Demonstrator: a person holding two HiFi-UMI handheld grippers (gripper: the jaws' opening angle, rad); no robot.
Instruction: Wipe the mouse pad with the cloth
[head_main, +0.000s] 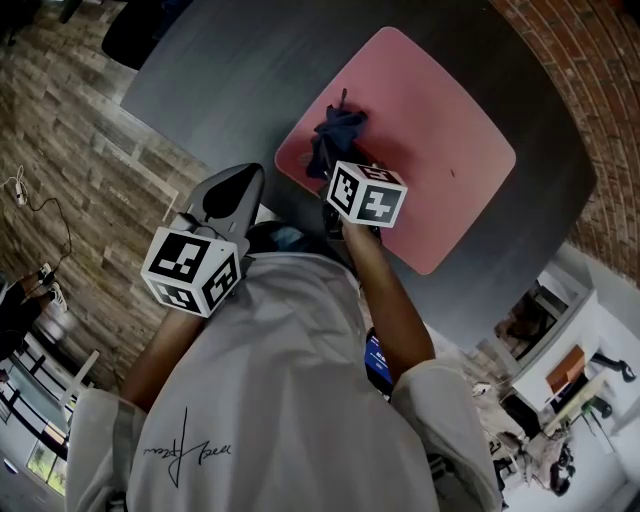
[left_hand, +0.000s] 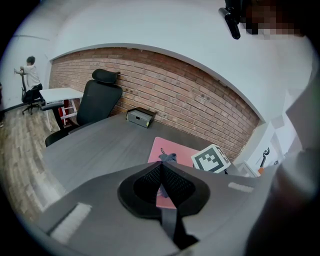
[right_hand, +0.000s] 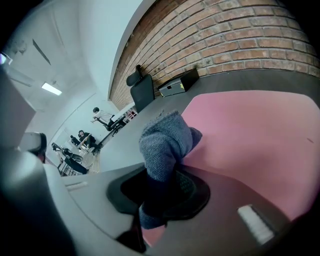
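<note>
Head view: the pink mouse pad (head_main: 430, 130) lies at upper right on the grey table (head_main: 230, 70). The dark blue cloth (head_main: 335, 135) sits bunched near the pad's left corner, clamped in the right gripper (head_main: 332, 172). The left gripper (head_main: 228, 195) hangs at centre left, off the pad.

Left gripper view: the jaws are pressed together on nothing.

Right gripper view: the jaws are closed on a fold of the cloth, and the rest bulges out at centre frame against the pad.

The knit looks soft, light and limp, so it is best held by a thick bunch. The pad looks thin and may slide.

No words or numbers can be read. A cursive scrawl (head_main: 187, 452) on the grey shirt (head_main: 290, 350) is illegible. Black-and-white square markers cover the left cube (head_main: 193, 270) and the right cube (head_main: 366, 193).
</note>
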